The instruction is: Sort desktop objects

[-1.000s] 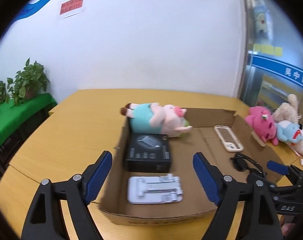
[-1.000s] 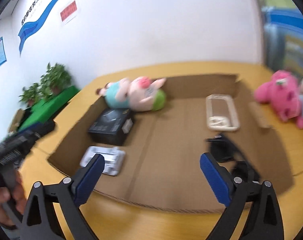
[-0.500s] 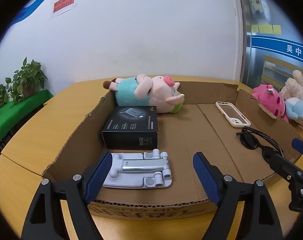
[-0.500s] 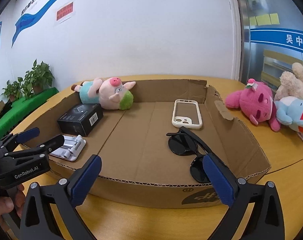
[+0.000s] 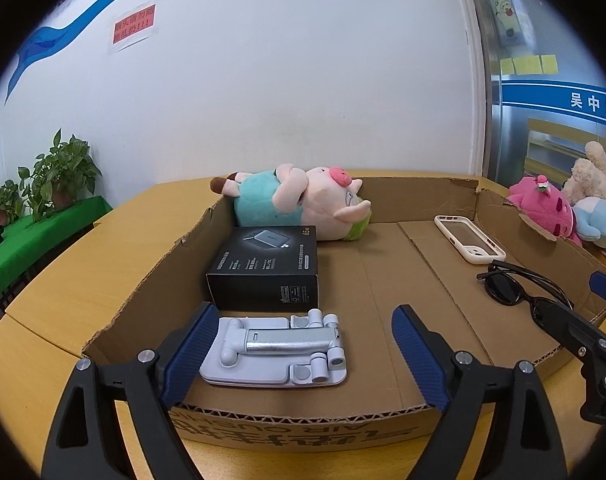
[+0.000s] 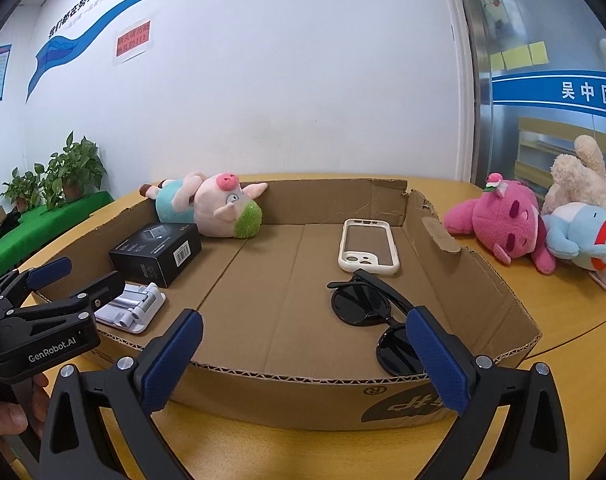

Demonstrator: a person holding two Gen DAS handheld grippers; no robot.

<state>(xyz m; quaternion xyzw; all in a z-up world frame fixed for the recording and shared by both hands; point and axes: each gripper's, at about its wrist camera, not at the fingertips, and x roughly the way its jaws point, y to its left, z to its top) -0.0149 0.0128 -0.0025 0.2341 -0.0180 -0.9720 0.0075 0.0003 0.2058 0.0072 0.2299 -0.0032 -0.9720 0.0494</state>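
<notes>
Left gripper (image 5: pixel 303 350) spread wide, holding nothing, poised at the near wall of the cardboard box (image 5: pixel 303 428), framing the white phone stand (image 5: pixel 275 352) just inside: judged the likely first pick. Right gripper (image 6: pixel 303 356) likewise spread and empty at that wall, nearest the sunglasses (image 6: pixel 367 306). Black carton (image 5: pixel 267 268) lies beyond the stand, plush pig (image 5: pixel 299 204) against the box's far wall.

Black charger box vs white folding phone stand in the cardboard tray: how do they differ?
The black charger box is a tall closed carton with printed text; the white folding phone stand is folded low and flat, with a silver arm and round hinges. The box sits farther back, against the pig plush; the stand lies by the near wall, between the left gripper's open jaws. Both rest on the left side of the cardboard tray, ungripped.
</notes>
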